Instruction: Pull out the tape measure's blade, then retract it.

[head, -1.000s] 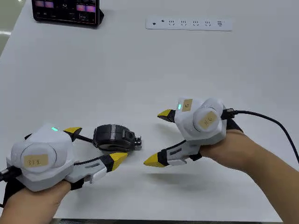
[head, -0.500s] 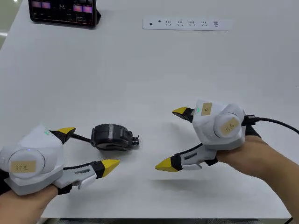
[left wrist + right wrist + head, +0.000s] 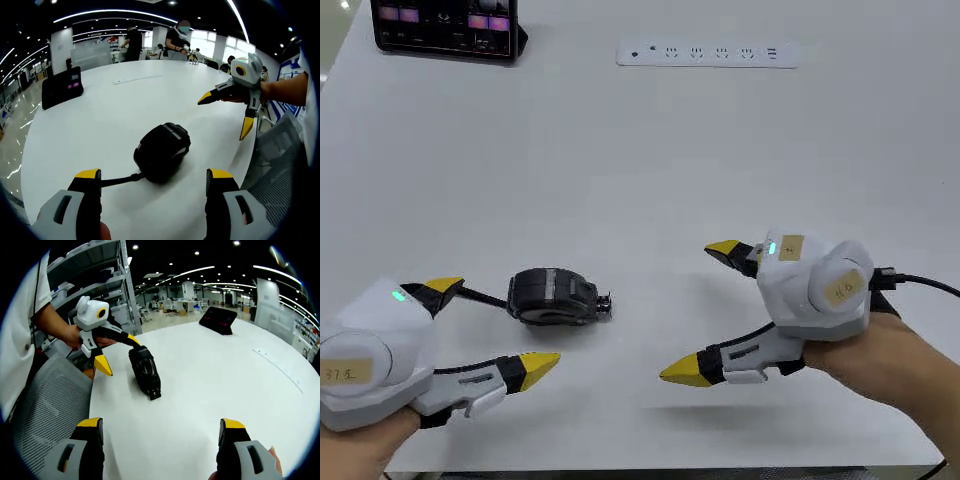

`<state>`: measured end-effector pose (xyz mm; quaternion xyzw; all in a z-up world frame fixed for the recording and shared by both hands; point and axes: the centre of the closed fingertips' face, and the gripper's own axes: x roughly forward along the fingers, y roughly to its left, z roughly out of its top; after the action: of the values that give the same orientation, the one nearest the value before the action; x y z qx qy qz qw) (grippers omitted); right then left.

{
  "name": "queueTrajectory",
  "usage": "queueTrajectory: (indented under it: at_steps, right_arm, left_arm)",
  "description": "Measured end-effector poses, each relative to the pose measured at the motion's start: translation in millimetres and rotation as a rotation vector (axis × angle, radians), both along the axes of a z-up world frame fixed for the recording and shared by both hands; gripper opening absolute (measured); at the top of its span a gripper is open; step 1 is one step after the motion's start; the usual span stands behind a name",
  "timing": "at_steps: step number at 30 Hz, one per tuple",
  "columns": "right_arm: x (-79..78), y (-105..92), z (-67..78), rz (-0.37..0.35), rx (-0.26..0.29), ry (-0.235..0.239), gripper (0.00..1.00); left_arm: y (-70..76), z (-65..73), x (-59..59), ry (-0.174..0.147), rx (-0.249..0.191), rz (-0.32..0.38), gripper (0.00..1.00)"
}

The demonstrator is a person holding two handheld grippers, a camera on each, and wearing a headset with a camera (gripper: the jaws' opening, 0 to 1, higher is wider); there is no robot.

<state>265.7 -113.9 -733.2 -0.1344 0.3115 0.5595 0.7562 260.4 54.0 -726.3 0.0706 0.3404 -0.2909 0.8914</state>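
A black tape measure (image 3: 552, 296) lies on the white table (image 3: 620, 150), its blade tip facing right and a black strap trailing left. In the left gripper view the tape measure (image 3: 162, 150) sits just ahead of my open jaws. My left gripper (image 3: 490, 325) is open at the lower left, its yellow tips either side of the strap, nothing held. My right gripper (image 3: 705, 310) is open at the lower right, well clear of the tape measure (image 3: 145, 371). From the right gripper view the left gripper (image 3: 120, 352) stands beside the case.
A white power strip (image 3: 708, 54) lies at the far side of the table. A dark tablet with a lit screen (image 3: 445, 25) stands at the far left corner. A black cable (image 3: 920, 283) leaves the right gripper. A mesh chair (image 3: 45, 405) stands by the table edge.
Both grippers have drawn back toward the table's near edge, the right one further right and away from the tape measure. The tape measure stays put; the head camera has shifted.
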Motion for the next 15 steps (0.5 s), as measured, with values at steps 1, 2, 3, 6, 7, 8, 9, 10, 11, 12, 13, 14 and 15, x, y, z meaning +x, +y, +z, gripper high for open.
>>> queueTrajectory:
  at_steps: [1,2,3,6,7,8,9,10,11,12,13,14,15]
  right_arm:
    - [-1.1,-1.6,0.2,-0.003,-0.001,-0.001,0.95]
    - [-2.0,-2.3,0.6,-0.006,0.000,0.004,0.95]
    - [-3.0,-3.3,1.8,-0.012,0.006,0.007,0.95]
    - [-4.9,-6.2,4.9,-0.022,0.014,0.009,0.95]
    - [-5.5,-6.9,5.7,-0.025,0.017,0.012,0.95]
    - [-5.8,-8.1,6.4,-0.029,0.017,0.010,0.95]
    - [-6.2,-8.9,6.5,-0.030,0.015,0.010,0.95]
    - [-6.6,-9.8,6.6,-0.030,0.014,0.011,0.95]
    - [-6.9,-11.2,7.1,-0.033,0.014,0.010,0.95]
    - [-6.8,-12.0,7.6,-0.035,0.014,0.008,0.95]
    - [-7.1,-13.1,8.8,-0.037,0.018,0.009,0.95]
    - [-6.9,-13.6,9.5,-0.041,0.023,0.011,0.94]
    - [-6.9,-13.9,9.8,-0.044,0.025,0.012,0.94]
  left_arm:
    - [0.2,0.9,-0.4,0.001,-0.001,-0.001,0.84]
    - [0.0,1.9,-0.2,-0.004,-0.003,-0.004,0.85]
    - [-0.7,2.7,-0.5,-0.003,-0.007,-0.009,0.85]
    - [-2.0,3.2,-1.2,0.004,-0.017,-0.016,0.88]
    - [-2.6,3.7,-1.2,0.002,-0.020,-0.021,0.89]
    - [-2.9,4.6,-1.1,0.000,-0.024,-0.024,0.90]
    - [-3.4,5.0,-1.2,0.000,-0.026,-0.026,0.90]
    - [-3.5,5.2,-1.4,0.002,-0.027,-0.027,0.90]
    - [-3.6,5.7,-1.4,0.000,-0.026,-0.029,0.91]
    - [-3.7,6.3,-1.3,-0.001,-0.026,-0.031,0.92]
    - [-4.0,7.5,-1.3,-0.001,-0.033,-0.034,0.93]
    - [-3.6,8.2,-1.1,-0.003,-0.032,-0.034,0.93]
    - [-3.4,8.7,-1.1,-0.004,-0.031,-0.037,0.93]
